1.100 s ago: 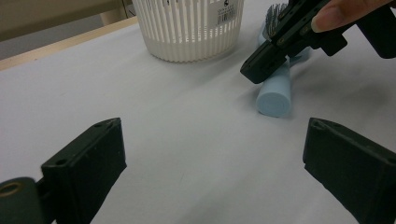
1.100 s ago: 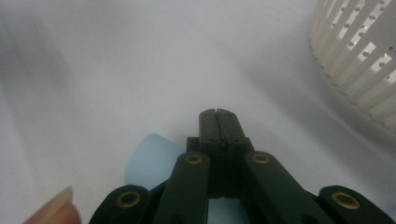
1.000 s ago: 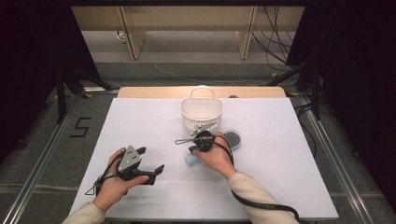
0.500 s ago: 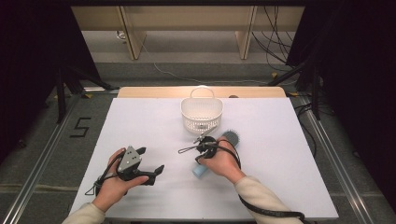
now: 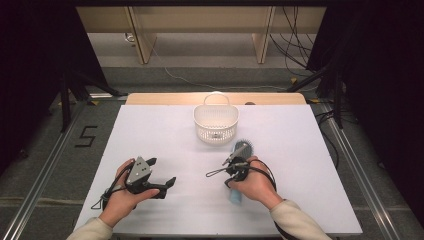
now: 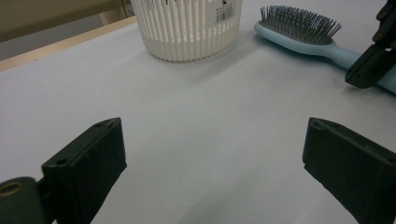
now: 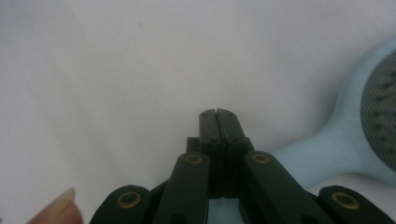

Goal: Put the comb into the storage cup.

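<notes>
Here, on the left of the high view, the left gripper [image 5: 162, 184] is held low over the white table [image 5: 310, 165], its jaws spread wide with nothing between them; in the left gripper view only bare tabletop is seen in the gap. Toward the middle, at the far side, a white slatted basket [image 5: 216, 121] with a hoop handle is set upright. Just to the right of it and nearer the person, the hairbrush [image 5: 240, 167] is laid flat on the table: a pale blue paddle brush with a dark grey bristle pad, its head pointed toward the basket and its handle toward the person. The right gripper [image 5: 227, 162] is held just above the handle, jaws pressed together on nothing, the tips beside the brush's neck.

A barcode label on the basket's wall and the upright bristles of the brush are made out in the left gripper view. The shut jaws, tip against tip, and a fingertip [image 7: 58, 207] at the lower edge are shown in the right gripper view.
</notes>
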`<control>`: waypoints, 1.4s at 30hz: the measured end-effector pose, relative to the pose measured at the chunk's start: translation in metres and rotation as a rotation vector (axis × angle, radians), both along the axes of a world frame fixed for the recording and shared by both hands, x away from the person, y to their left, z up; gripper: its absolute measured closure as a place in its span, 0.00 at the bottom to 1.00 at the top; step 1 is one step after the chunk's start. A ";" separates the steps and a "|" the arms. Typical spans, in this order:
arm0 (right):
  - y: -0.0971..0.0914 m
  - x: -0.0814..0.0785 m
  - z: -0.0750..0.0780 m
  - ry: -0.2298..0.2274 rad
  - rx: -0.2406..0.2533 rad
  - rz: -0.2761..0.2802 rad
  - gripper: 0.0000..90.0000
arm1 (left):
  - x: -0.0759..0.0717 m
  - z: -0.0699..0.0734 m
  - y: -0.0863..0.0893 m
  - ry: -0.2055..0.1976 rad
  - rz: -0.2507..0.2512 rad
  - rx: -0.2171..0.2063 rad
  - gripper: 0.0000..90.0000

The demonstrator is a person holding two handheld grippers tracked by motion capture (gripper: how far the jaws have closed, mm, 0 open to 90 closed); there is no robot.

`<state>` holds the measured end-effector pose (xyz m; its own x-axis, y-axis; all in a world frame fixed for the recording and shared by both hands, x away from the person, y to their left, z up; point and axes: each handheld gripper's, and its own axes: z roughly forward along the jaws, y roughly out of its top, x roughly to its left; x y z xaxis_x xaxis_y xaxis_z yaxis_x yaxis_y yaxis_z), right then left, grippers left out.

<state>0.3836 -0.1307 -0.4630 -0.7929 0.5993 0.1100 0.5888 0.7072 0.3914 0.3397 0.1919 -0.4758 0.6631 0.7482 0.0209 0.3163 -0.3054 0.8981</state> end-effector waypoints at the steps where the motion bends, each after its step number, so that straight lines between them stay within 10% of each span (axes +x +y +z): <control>1: -0.004 -0.002 0.000 0.002 -0.008 -0.003 1.00 | 0.000 0.000 0.000 0.002 -0.001 -0.001 0.06; 26: -0.098 -0.020 0.002 0.006 -0.035 -0.220 1.00 | 0.000 0.000 -0.001 0.002 -0.001 0.003 0.06; 42: -0.122 -0.015 0.001 -0.033 -0.023 -0.295 1.00 | 0.000 0.000 -0.001 0.005 0.002 0.005 0.07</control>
